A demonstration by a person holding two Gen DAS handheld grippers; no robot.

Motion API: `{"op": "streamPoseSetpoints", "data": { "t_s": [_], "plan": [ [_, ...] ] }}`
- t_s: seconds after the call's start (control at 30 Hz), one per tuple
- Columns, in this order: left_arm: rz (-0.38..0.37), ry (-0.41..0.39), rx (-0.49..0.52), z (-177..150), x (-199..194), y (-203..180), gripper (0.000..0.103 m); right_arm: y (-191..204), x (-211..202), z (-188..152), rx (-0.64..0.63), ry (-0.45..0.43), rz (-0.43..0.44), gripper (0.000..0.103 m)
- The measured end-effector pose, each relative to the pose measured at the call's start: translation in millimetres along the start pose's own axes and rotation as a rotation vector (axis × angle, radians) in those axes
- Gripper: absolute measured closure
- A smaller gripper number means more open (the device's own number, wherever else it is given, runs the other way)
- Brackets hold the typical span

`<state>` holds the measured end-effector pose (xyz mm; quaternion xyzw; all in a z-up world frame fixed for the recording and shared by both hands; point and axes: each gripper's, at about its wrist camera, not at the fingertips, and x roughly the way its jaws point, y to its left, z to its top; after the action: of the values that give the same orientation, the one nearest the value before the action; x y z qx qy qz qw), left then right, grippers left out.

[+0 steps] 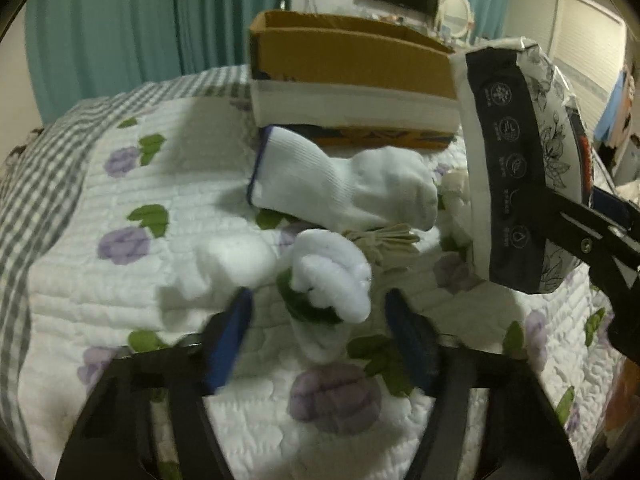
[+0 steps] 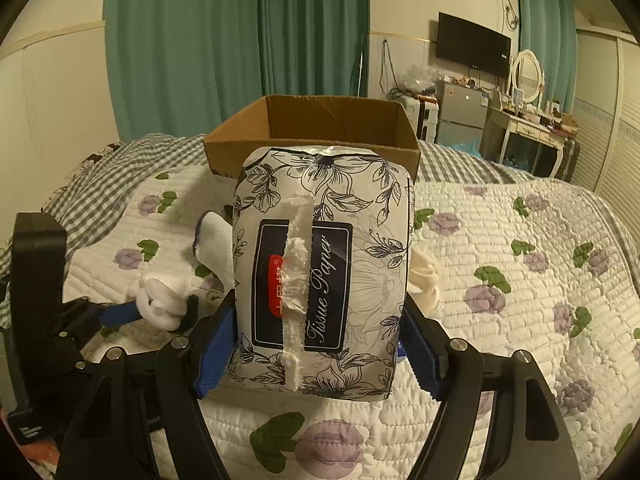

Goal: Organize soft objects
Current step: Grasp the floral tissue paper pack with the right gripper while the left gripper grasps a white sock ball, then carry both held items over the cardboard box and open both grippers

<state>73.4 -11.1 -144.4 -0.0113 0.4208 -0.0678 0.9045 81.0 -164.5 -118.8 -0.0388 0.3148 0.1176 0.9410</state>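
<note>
On the quilted bed (image 2: 520, 280), an open cardboard box (image 2: 312, 128) waits. Right tongs (image 2: 316, 352) squeeze the crinkly tissue pack (image 2: 320, 272) by its sides, aloft; light, squashy, probably slippery film. Left tongs (image 1: 320, 344) gape around a fluffy rolled sock (image 1: 328, 280), likely limp.

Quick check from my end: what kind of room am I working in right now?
Most likely a bedroom in a home. The work surface is a bed with a floral quilt, there is a dressing table with an oval mirror by the far wall, and a wall-mounted TV beside green curtains.
</note>
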Motion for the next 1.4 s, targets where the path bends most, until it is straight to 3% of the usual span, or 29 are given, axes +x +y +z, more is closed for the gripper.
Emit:
{"op": "streamPoseSetpoints", "data": {
  "t_s": [0.03,0.13,0.5,0.63,0.8,1.0,1.17,1.37,1.4],
  "plan": [
    [-0.008,0.009,0.008,-0.3,2.4,-1.1,0.063,-1.5,1.1,0.0,0.006,0.003,0.002,0.028],
    [-0.013,0.000,0.019,-2.9,0.3,-4.1,0.071,-3.8,1.1,0.2,0.015,0.003,0.003,0.028],
    [-0.008,-0.141,0.068,-0.7,-70.6,-13.8,0.072,-5.8,-31.9,7.3,0.030,-0.051,0.017,0.028],
    [-0.007,-0.213,0.109,22.2,-100.4,-24.3,0.072,-6.1,-48.2,27.8,0.018,-0.100,0.046,0.028],
    [-0.003,-0.308,0.133,68.8,-131.9,-32.3,0.072,-11.6,-65.0,76.6,-0.035,-0.177,0.033,0.028],
    [0.025,-0.327,0.148,132.6,-112.0,-30.3,0.072,-27.8,-47.4,138.2,-0.062,-0.206,0.015,0.028],
    [0.069,-0.314,0.165,174.9,-62.3,-30.3,0.072,-40.9,9.4,174.0,-0.039,-0.162,0.041,0.028],
    [0.064,-0.227,0.138,201.9,8.0,-14.1,0.068,-57.1,82.6,188.3,-0.002,-0.109,0.071,0.025],
    [0.066,-0.201,0.128,203.0,17.7,-11.1,0.058,-61.0,91.1,190.8,0.010,-0.110,0.064,0.023]
  ]
}}
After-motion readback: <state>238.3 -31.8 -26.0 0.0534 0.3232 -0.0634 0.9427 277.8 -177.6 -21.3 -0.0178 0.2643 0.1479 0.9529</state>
